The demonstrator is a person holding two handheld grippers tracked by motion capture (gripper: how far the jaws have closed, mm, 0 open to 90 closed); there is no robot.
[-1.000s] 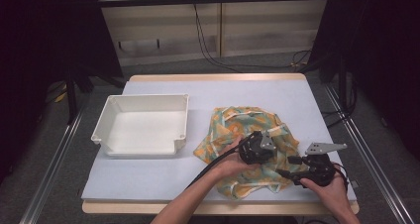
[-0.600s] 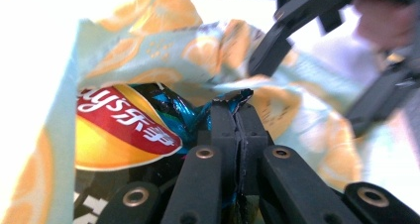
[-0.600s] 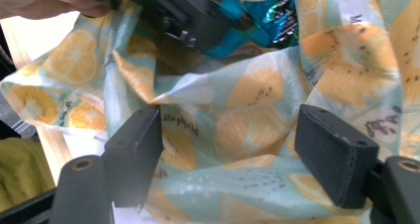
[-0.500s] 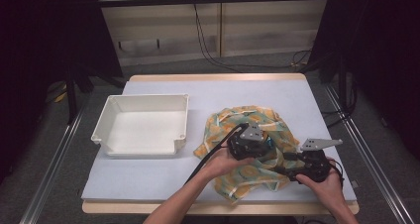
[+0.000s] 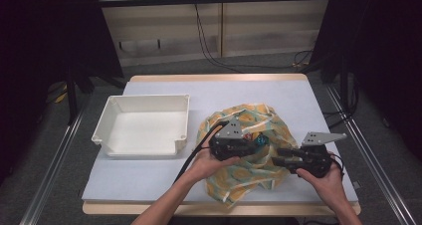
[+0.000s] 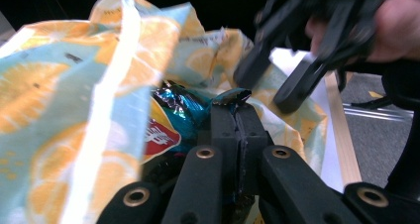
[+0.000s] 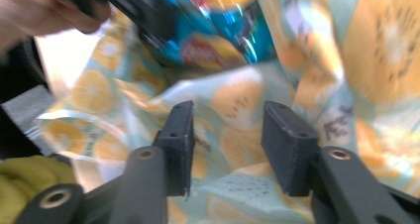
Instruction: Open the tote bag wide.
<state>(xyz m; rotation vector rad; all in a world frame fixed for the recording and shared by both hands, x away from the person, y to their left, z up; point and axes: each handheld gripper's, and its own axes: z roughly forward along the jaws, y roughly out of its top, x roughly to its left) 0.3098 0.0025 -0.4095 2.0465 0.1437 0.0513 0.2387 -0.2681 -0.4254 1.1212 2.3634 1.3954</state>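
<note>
1. In the high view my left gripper [image 5: 247, 144] sits at centre-right of the frame, over the orange-and-pale-blue printed bag [image 5: 249, 168] that lies crumpled on the table [image 5: 149, 175].
2. In the left gripper view its jaws are pressed together on the crimped edge of a shiny blue snack packet [image 6: 190, 116], which pokes out of the bag's mouth at mid-frame — a tight pinch, with the foil held between the pads.
3. Against the frame from a second ago, this gripper has drifted left and up the picture, from the bag's middle toward its upper left part, and a spot of blue packet [image 5: 261, 141] now shows just right of it.
4. My right gripper [image 5: 281, 158] is at the lower right of the high view, pointing left toward the bag's right side.
5. Its jaws have just been closing; in the right gripper view they stand at a middling gap with bag fabric [image 7: 233, 149] behind and between them — whether the pads [image 7: 179, 135] already press on the cloth I cannot tell.
6. Compared with the earlier frames, the right hand has risen slightly in the picture.
7. The white tray [image 5: 107, 135] at left of centre sits where it was.
</note>
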